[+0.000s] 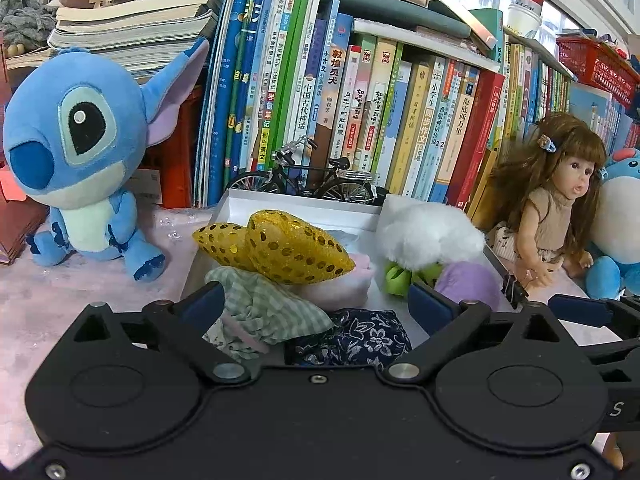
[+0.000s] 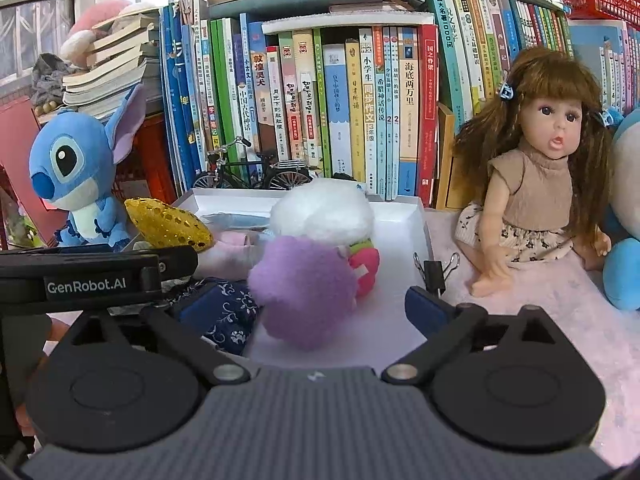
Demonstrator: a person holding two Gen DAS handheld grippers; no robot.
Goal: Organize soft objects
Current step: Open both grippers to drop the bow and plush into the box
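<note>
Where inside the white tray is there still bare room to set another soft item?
The white tray is bare on its right side, between the purple pompom, the white plush and the binder clip. Its left half is crowded: gold sequin heart, checked cloth, navy floral pouch.
</note>
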